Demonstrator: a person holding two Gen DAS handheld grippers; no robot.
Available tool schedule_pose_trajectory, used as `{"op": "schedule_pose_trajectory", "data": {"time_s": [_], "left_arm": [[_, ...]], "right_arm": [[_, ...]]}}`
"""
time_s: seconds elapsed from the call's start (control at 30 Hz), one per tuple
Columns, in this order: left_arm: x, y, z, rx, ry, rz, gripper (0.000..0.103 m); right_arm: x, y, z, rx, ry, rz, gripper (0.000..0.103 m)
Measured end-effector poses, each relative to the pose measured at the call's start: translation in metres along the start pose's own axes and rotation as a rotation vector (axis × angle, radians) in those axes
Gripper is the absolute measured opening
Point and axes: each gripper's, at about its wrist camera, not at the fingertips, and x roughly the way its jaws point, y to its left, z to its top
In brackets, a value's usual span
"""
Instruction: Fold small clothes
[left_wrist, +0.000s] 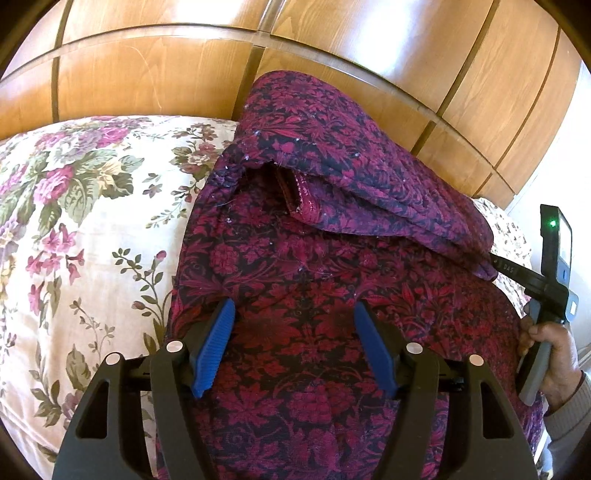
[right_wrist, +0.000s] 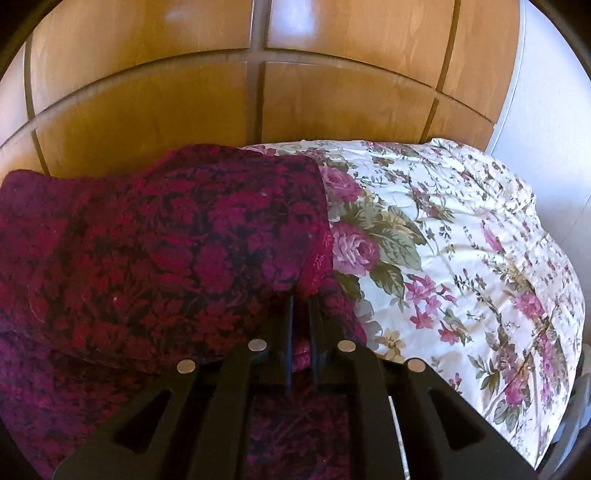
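A maroon garment with a dark floral pattern lies on the bed, its upper flap folded over toward the right. My left gripper hovers just over the garment's near part, blue pads wide open with nothing between them. In the left wrist view, a finger of my right gripper reaches into the flap's lower right corner, and a hand holds its handle. In the right wrist view, my right gripper is nearly closed with only a narrow slit. The garment's folded edge lies over its tips and hides them.
A cream bedspread with pink roses covers the bed on both sides of the garment. Glossy wooden panels rise right behind the bed. A white wall stands at the far right.
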Motion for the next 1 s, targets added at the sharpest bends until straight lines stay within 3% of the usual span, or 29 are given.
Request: {"op": "schedule_pose_trajectory", "data": {"time_s": [0.03, 0.07, 0.1, 0.17, 0.3, 0.37, 0.5, 0.67, 0.77, 0.9, 1.0], "left_arm": [[0.0, -0.001, 0.0, -0.001, -0.001, 0.001, 0.066], [-0.001, -0.001, 0.0, 0.0, -0.001, 0.001, 0.066], [-0.001, 0.0, -0.001, 0.0, -0.001, 0.001, 0.066], [-0.001, 0.0, 0.0, -0.004, 0.003, 0.001, 0.066], [-0.011, 0.0, 0.011, -0.029, 0.012, 0.036, 0.066], [-0.022, 0.001, 0.022, -0.029, -0.04, 0.083, 0.066], [-0.039, 0.003, 0.051, -0.01, -0.134, 0.107, 0.066], [-0.034, -0.011, 0.084, 0.069, -0.165, 0.102, 0.052], [-0.015, -0.017, 0.094, 0.097, -0.129, 0.093, 0.052], [0.028, 0.002, 0.096, 0.034, 0.005, 0.128, 0.052], [0.034, 0.017, 0.091, 0.002, 0.002, 0.125, 0.052]], "right_arm": [[-0.003, -0.002, 0.0, 0.009, -0.002, -0.013, 0.015], [-0.005, -0.004, 0.001, 0.014, -0.006, -0.029, 0.031], [-0.011, -0.006, 0.001, 0.024, -0.016, -0.046, 0.054], [-0.026, -0.015, 0.002, 0.064, -0.053, -0.016, 0.075], [-0.054, -0.012, 0.002, 0.042, -0.115, 0.017, 0.086], [-0.064, -0.004, -0.001, 0.016, -0.133, 0.047, 0.087], [-0.074, 0.01, 0.001, -0.004, -0.152, 0.084, 0.087], [-0.082, 0.025, 0.016, -0.011, -0.189, 0.129, 0.088], [-0.068, 0.034, 0.024, -0.035, -0.168, 0.131, 0.089], [-0.041, 0.038, 0.025, -0.034, -0.105, 0.123, 0.089], [-0.014, 0.044, 0.015, -0.02, -0.038, 0.133, 0.089]]}}
